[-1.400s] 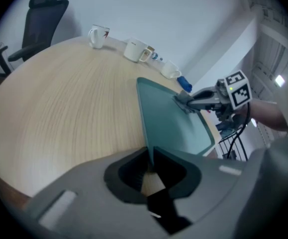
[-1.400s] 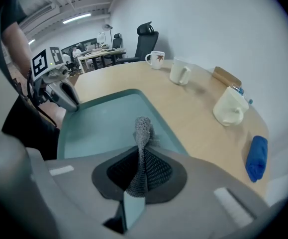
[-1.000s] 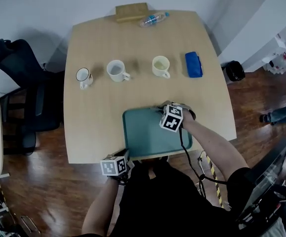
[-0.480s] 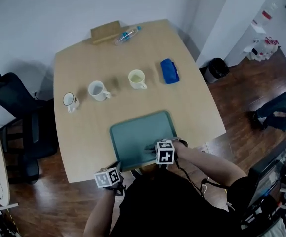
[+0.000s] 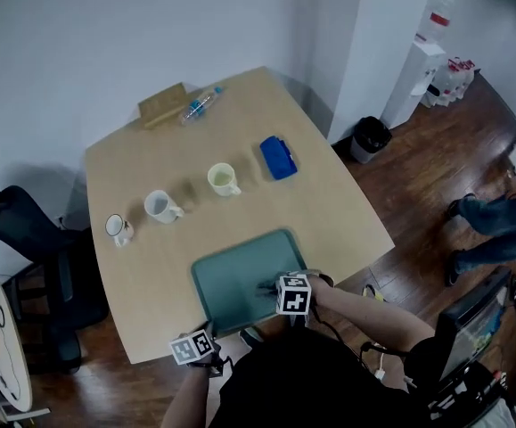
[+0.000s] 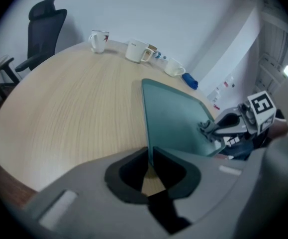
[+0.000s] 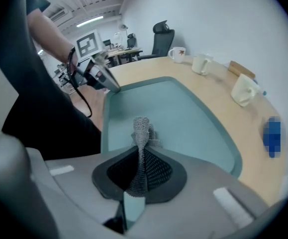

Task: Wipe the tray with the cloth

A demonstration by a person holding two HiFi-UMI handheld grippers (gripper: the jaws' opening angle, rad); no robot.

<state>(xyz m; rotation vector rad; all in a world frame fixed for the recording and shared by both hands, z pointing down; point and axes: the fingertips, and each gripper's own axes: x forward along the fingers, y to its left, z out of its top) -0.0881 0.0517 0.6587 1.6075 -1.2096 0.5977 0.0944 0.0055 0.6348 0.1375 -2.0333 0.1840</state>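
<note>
The teal tray lies at the table's near edge. My right gripper is over the tray's near right part, shut on a grey mesh cloth that hangs from its jaws onto the tray floor. My left gripper is shut on the tray's near left rim. In the head view it sits at the tray's near left corner, below its marker cube. Each gripper view shows the other gripper: the right one and the left one.
Three mugs and a blue case stand in a row beyond the tray. A bottle and a wooden block lie at the far edge. An office chair is at the left and a bin at the right.
My right gripper has drawn the cloth from the tray's far right corner back toward its near edge. The left gripper has kept its hold on the rim. The head camera has shifted.
</note>
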